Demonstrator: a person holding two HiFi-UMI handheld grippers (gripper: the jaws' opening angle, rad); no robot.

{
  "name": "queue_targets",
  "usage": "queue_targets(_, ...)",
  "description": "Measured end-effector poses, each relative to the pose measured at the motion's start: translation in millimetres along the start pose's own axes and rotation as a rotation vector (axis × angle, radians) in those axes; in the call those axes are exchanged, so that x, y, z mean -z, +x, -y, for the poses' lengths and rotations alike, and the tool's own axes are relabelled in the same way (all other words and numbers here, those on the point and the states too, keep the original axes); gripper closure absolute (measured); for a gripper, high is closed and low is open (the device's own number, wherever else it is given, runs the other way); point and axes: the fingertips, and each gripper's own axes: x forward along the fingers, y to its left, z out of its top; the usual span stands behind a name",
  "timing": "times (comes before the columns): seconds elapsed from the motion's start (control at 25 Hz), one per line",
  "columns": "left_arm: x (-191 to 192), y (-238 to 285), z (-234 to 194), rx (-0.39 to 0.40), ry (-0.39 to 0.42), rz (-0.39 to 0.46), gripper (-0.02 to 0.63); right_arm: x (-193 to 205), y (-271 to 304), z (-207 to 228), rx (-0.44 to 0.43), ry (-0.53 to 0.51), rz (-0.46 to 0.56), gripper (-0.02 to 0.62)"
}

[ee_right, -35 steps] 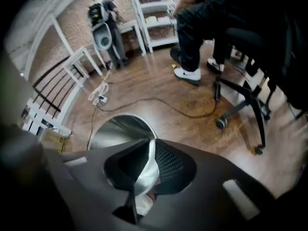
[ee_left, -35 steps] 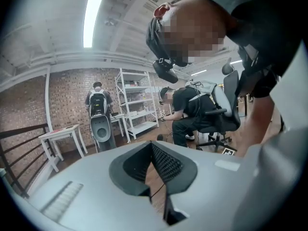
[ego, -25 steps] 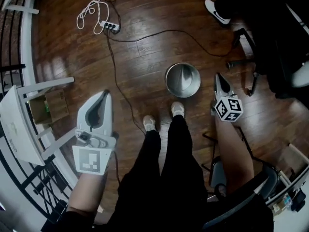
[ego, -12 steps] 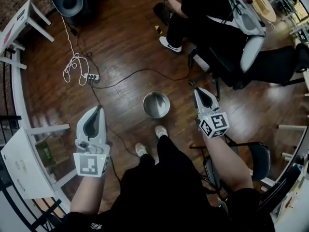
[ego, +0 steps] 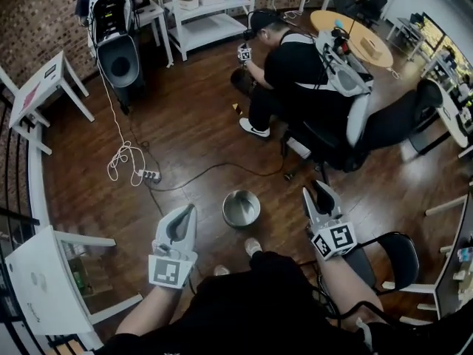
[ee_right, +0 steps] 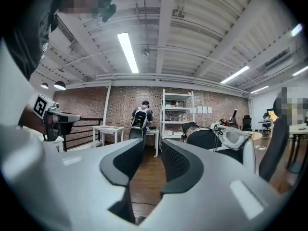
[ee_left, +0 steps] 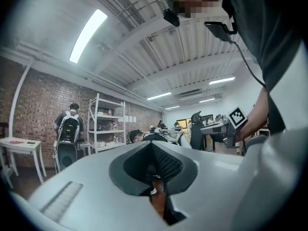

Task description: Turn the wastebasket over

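Observation:
The metal wastebasket (ego: pixel 242 208) stands upright on the wooden floor, its open mouth up, just in front of my feet. Both grippers are held level above the floor, apart from it. My left gripper (ego: pixel 189 211) hangs to the basket's left; in the left gripper view its pads (ee_left: pixel 163 162) meet, with nothing held. My right gripper (ego: pixel 317 190) hangs to the basket's right. In the right gripper view its jaws (ee_right: pixel 151 153) have just been opening and stand a little apart, with only floor seen between them.
A person (ego: pixel 295 69) crouches beyond the basket beside a dark chair (ego: pixel 384 124). A cable and power strip (ego: pixel 150 174) lie on the floor at left. A white table (ego: pixel 41 279) stands at near left, a black chair (ego: pixel 395 254) at near right, white shelves (ego: pixel 207 9) far back.
Both grippers have risen away from the floor and the head view has tilted up, showing more of the room. The wastebasket has stayed upright in place.

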Motion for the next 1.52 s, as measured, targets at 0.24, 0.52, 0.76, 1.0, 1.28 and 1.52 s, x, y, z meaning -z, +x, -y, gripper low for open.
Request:
queue_targets(0.24, 28, 27, 63, 0.110, 0.108, -0.031, 0.606, 40, -23, -10, -0.028, 0.025, -0.083, 0.483)
queue_targets(0.52, -11, 18, 29, -0.055, 0.065, -0.017, 0.606, 48, 4, -3, -0.100, 0.026, -0.139, 0.594)
queue_targets(0.76, -14, 19, 40, -0.098, 0.093, -0.027, 0.606, 59, 3, 13, -0.131, 0.018, -0.161, 0.594)
queue_targets(1.0, -6, 15, 46, -0.123, 0.091, -0.044, 0.606, 83, 1, 5, -0.159, 0.060, -0.175, 0.594)
queue_targets(1.28, -1, 26, 49, -0.119, 0.089, -0.069, 0.607, 100, 11, 3, -0.194, 0.092, -0.197, 0.594)
queue_targets(1.52, -6, 36, 40, -0.125, 0.076, -0.059, 0.607, 90, 32, 7, -0.188, 0.093, -0.176, 0.594)
